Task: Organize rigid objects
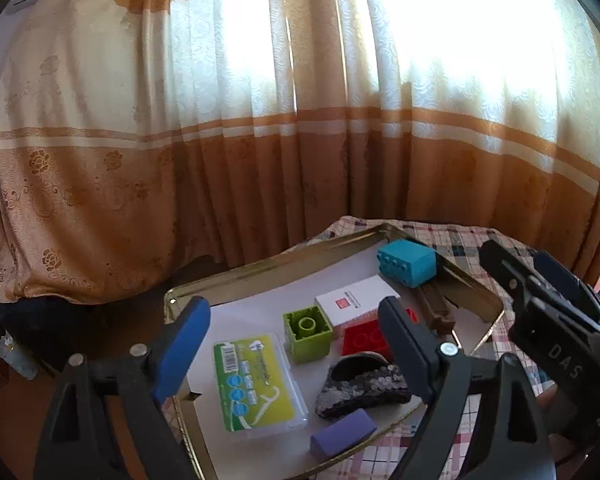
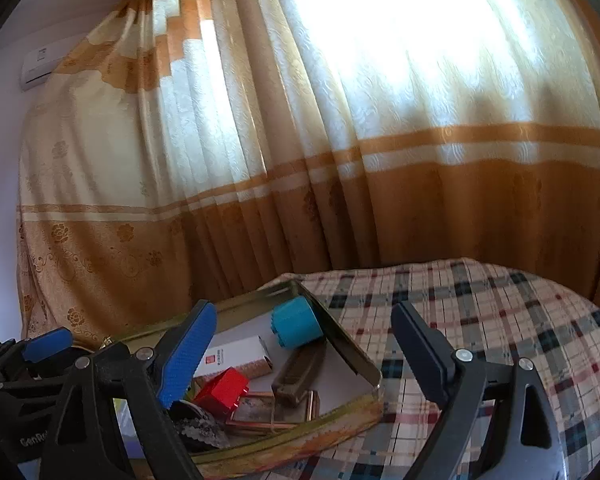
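A gold-rimmed tray point(image 1: 332, 242) with a white floor holds a teal brick point(image 1: 406, 262), a white box point(image 1: 356, 300), a green brick point(image 1: 308, 334), a red brick point(image 1: 362, 338), a green-and-yellow floss case point(image 1: 256, 384), a dark sequined piece point(image 1: 364, 390), a purple block point(image 1: 342, 436) and a brown clip point(image 1: 436, 314). My left gripper point(image 1: 296, 344) hangs open over the tray's near side, gripping nothing. My right gripper point(image 2: 306, 354) is open too, straddling the tray's right wall point(image 2: 352, 356), with the teal brick point(image 2: 296, 322) and the red brick point(image 2: 222, 390) beyond its blue finger.
The tray lies on a plaid cloth point(image 2: 480, 320) that spreads to the right. A heavy orange-and-cream curtain point(image 1: 260, 160) hangs close behind. The table drops off to the left of the tray. In the right wrist view, the left gripper point(image 2: 20, 350) sits low left.
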### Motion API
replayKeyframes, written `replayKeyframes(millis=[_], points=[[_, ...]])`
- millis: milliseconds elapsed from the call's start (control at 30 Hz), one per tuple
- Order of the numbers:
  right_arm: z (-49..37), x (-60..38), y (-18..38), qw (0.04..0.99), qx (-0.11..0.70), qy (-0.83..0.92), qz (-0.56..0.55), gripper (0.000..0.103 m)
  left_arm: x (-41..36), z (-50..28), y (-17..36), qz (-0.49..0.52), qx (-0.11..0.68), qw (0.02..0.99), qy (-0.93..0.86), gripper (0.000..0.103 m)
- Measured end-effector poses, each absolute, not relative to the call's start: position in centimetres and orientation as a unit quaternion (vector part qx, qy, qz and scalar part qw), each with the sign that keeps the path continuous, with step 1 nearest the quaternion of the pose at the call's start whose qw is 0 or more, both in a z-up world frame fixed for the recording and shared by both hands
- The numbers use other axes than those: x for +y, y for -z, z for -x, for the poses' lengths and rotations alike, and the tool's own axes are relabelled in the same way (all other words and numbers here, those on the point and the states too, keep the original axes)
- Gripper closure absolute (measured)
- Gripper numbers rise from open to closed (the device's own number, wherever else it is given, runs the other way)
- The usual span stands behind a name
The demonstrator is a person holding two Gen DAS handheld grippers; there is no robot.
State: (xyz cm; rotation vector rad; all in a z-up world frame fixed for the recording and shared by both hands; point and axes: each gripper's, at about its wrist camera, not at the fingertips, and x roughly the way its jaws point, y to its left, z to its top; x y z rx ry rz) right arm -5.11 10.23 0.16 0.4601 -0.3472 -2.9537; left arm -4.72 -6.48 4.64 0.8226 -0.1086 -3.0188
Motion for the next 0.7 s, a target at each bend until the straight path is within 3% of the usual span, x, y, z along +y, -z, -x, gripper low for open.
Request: replayKeyframes(millis=[367,700], points=[[4.2,9.4,-0.2,0.039,-0.064,0.987,-0.145,0.012,-7.0,5.1,-3.5,-0.298,-0.038,0.021,0.954,0.014],[3.9,9.9,-0.2,0.028,-0.067,0.987,-0.145,0.012,-5.5,7.5,-0.3,-0.368,-0.126,0.060,0.919,0.012]])
